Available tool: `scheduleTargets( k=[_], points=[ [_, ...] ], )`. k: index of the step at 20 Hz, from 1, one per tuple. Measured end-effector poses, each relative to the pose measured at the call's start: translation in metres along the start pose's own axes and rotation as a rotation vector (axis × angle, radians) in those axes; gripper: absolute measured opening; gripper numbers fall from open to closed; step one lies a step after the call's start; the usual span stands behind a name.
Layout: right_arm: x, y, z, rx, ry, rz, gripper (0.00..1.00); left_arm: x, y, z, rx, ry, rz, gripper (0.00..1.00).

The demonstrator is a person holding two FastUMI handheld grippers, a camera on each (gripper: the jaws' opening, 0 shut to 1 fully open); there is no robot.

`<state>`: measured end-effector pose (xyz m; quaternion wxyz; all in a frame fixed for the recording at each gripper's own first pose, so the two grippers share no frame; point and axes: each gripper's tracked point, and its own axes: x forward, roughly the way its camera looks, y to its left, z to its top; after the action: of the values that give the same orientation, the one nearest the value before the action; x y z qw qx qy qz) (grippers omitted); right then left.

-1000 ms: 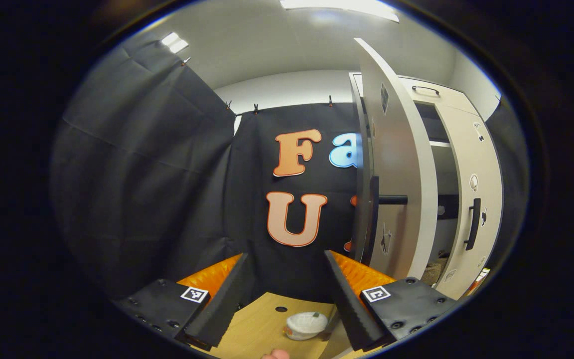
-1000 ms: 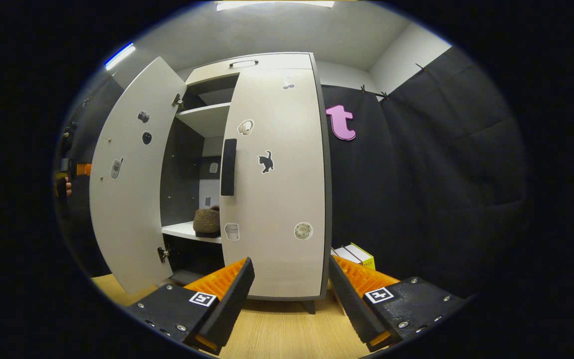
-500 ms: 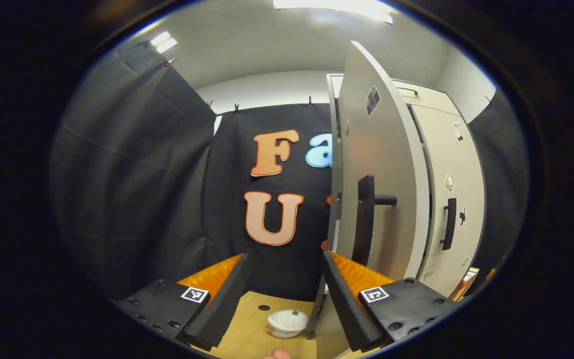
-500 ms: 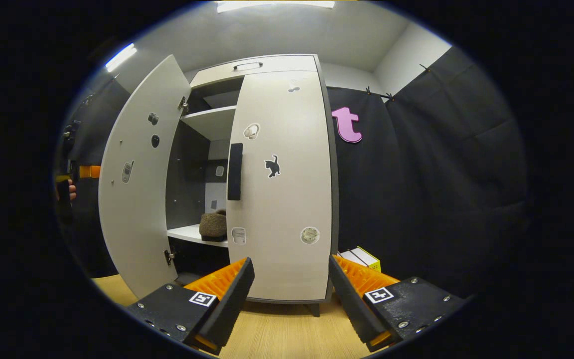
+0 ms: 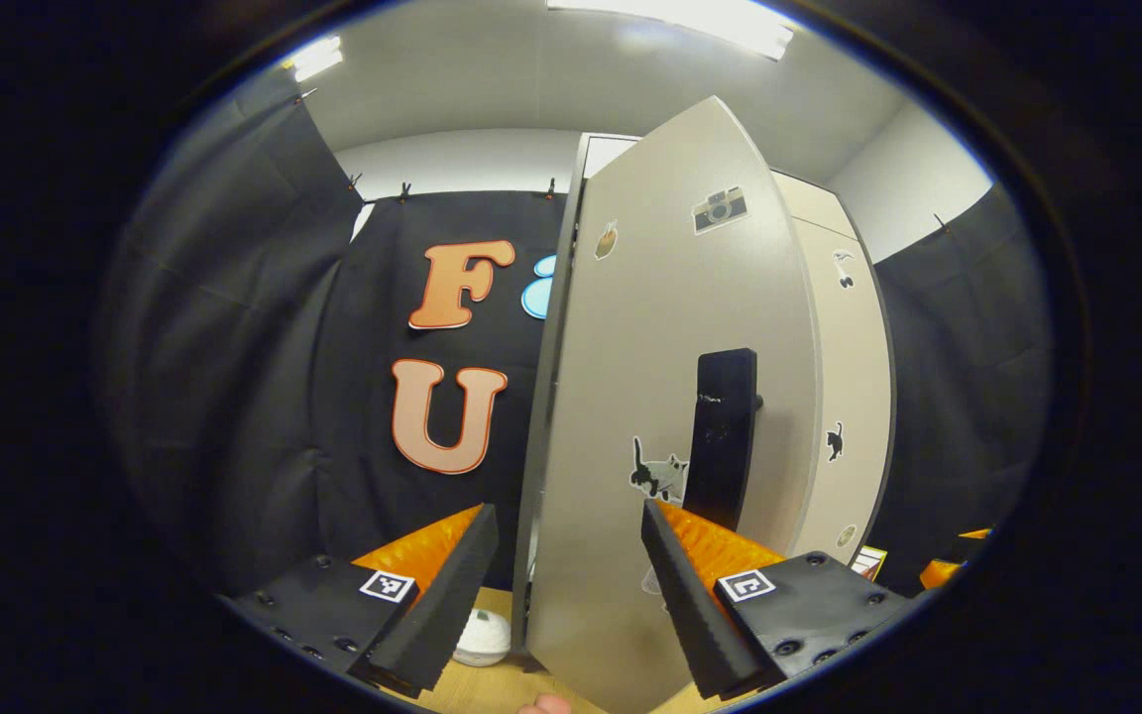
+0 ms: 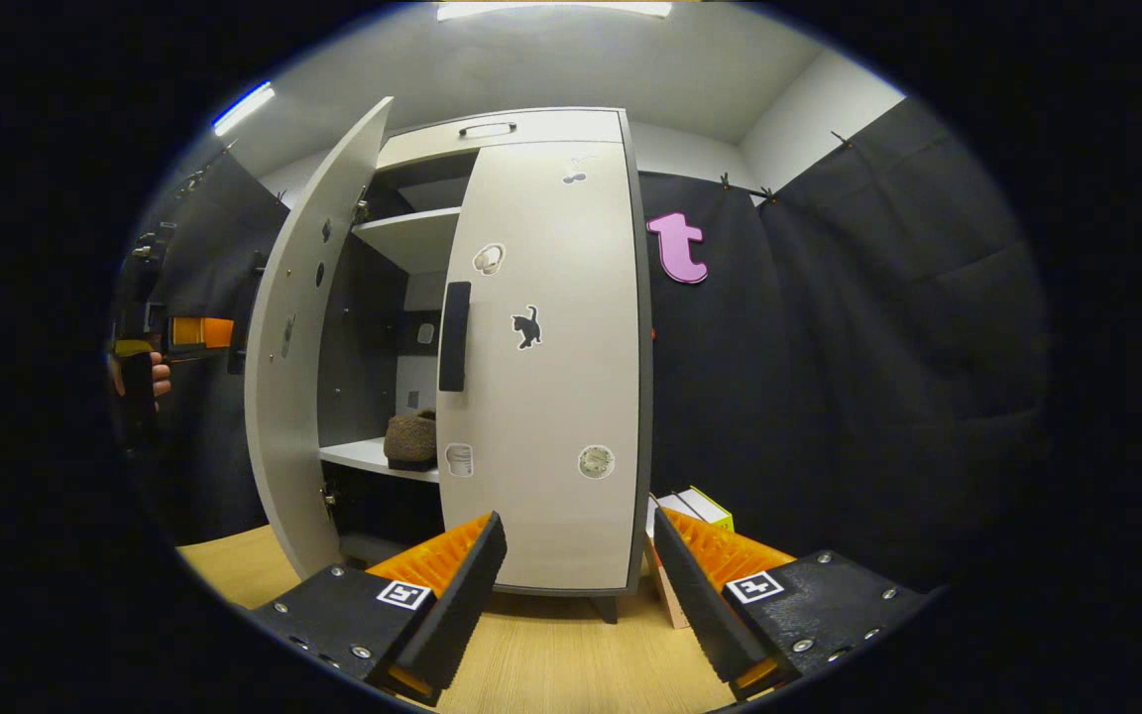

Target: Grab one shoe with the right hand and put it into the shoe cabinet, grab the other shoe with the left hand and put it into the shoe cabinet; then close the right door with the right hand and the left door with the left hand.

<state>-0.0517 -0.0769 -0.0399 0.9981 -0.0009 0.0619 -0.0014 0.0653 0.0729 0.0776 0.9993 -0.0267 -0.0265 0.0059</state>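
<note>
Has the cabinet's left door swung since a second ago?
Yes. In the right gripper view the left door has swung toward the shut right door, narrowing the opening in front of the shoe. It is not yet closed.

Left gripper view: close against left door outer face, looking along it. Right gripper view: farther back, facing shoe cabinet front. Both share cabinet doors.

Left door half-open, blocks left gripper path — cabinet opening narrow, still passable.
</note>
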Motion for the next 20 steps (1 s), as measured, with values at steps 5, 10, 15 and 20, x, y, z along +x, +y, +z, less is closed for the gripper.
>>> scheduleTargets(
  k=[5, 10, 15, 20],
  points=[
    [-0.006, -0.016, 0.002, -0.014, 0.002, -0.045, 0.93, 0.013, -0.022, -0.004, -0.039, -0.003, -0.061, 0.96],
    [-0.008, -0.022, 0.002, -0.011, 0.001, -0.062, 0.93, 0.029, -0.066, -0.015, -0.041, 0.015, -0.140, 0.96],
    [-0.011, -0.031, 0.003, -0.012, -0.003, -0.089, 0.93, 0.045, -0.093, -0.031, 0.004, 0.033, -0.171, 0.96],
    [-0.014, -0.042, 0.001, -0.006, 0.000, -0.114, 0.93, 0.059, -0.101, -0.032, 0.032, 0.034, -0.158, 0.96]
  ],
)
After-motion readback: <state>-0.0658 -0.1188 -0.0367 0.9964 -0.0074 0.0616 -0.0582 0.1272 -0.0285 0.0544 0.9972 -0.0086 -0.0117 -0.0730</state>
